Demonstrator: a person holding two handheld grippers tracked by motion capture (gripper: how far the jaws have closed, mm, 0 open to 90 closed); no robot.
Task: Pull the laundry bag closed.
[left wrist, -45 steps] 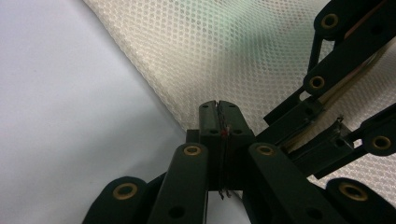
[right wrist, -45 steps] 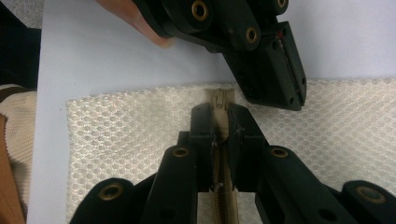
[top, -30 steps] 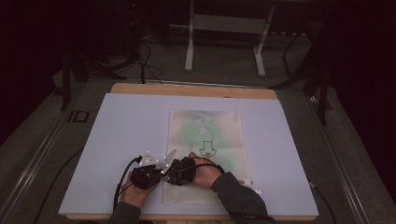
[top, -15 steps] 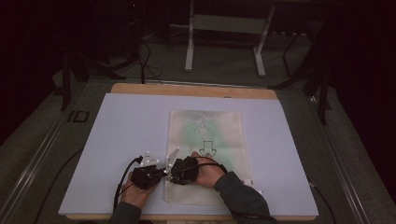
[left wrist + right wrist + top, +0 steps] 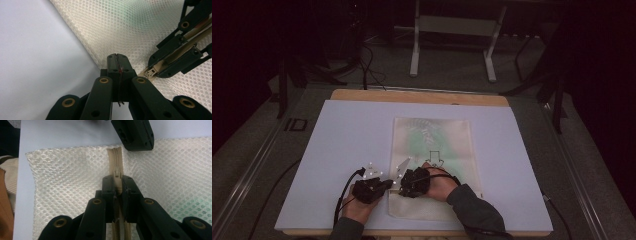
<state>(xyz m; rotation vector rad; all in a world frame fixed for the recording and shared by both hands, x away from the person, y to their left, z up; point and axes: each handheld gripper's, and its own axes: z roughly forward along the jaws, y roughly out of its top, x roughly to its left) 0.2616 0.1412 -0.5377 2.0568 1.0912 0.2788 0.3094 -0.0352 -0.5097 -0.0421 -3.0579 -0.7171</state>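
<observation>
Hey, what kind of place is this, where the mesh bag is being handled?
Probably a lab or studio set up for recording, not a home. A white-topped table stands alone in a dark room, metal stand legs rise behind it, and cables run over the grey floor. The mesh bag lies flat on the table.

Each hand-held gripper, the left hand-held gripper [image 5: 371,188] and the right hand-held gripper [image 5: 413,182], is a matte black body with a black cable [image 5: 343,194] trailing off it and a pale three-cornered plate [image 5: 403,165] with white dots on top. Up close, the black jaw links carry round brass-coloured rivets [image 5: 103,80] and small dark screw holes. The person wears a dark grey-green sleeve [image 5: 477,212] on the right arm.
</observation>
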